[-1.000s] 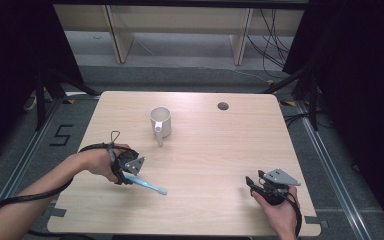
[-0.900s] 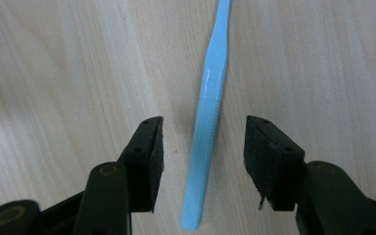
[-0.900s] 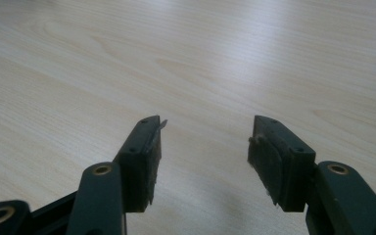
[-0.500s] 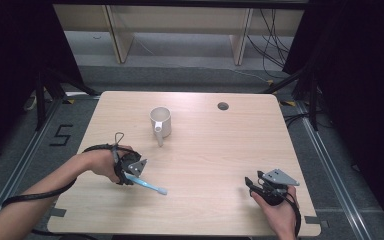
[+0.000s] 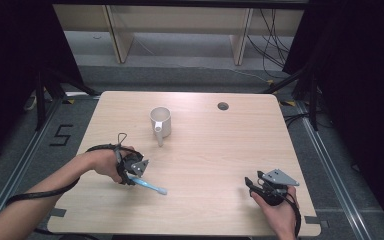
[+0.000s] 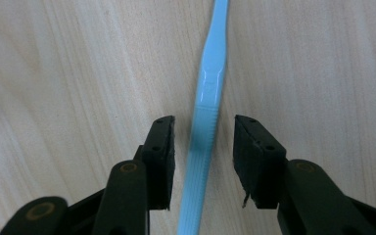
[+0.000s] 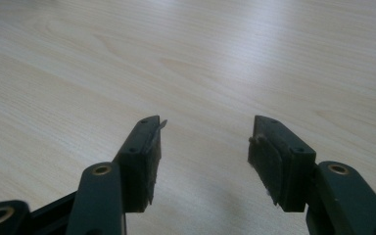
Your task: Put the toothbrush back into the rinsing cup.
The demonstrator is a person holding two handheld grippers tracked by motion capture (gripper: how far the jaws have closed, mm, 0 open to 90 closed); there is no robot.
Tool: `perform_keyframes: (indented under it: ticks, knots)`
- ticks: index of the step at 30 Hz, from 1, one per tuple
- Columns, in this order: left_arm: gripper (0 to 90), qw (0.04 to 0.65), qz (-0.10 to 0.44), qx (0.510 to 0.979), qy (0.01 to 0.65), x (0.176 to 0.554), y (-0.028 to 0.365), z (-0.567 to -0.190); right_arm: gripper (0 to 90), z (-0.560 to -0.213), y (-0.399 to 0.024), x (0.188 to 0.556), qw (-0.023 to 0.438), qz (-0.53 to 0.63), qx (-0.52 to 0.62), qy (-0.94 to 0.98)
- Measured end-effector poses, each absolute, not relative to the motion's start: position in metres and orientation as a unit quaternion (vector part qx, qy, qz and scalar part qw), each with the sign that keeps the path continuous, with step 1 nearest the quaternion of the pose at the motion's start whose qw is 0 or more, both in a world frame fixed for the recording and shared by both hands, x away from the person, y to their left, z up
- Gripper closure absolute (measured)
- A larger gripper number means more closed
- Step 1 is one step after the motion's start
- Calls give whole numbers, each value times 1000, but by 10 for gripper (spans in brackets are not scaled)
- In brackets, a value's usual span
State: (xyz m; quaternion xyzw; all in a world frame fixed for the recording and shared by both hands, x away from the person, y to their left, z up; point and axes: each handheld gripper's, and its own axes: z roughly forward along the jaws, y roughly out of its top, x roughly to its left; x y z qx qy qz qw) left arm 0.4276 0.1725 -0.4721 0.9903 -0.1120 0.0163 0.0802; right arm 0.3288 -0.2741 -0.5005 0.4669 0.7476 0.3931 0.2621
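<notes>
Tongs, left (image 6: pixel 203 147): jaws just closing, not yet pressed on the blue toothbrush (image 6: pixel 206 112) lying between them on the counter (image 5: pixel 205 150), near left. Handle to be kept centred, gripped squarely. Tongs, right (image 7: pixel 203 147): wide, empty.

Worktop (image 5: pixel 240 150): pale wood grain, rounded corners, a small round cable hole (image 5: pixel 223 106) near the far edge. Soft glare across the surface in the right gripper view. Floor (image 5: pixel 180 82): grey, with metal rails (image 5: pixel 330 165) running along both sides of the worktop. A "5" marking (image 5: pixel 60 135) on the floor at left. Beyond the far edge, a light wooden shelf unit (image 5: pixel 175 20) with upright panels. Black cables (image 5: pixel 270 40) hang and trail at right. Black curtains (image 5: pixel 360 75) close both sides; the surroundings are dim.
</notes>
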Motion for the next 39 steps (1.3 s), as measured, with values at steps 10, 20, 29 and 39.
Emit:
perform_keyframes:
  ticks: [10,20,29,39]
  knots:
    - [643,67,4,992,-109,429,169,-474,458,-500,-274,329,264,391,466,749]
    - [656,57,-8,991,-119,431,164,-475,459,-501,-274,329,260,389,466,751]
    - [677,53,-20,990,-127,431,161,-476,454,-502,-274,329,256,388,462,755]
    - [704,49,-22,991,-122,434,160,-477,452,-502,-274,329,255,387,465,754]
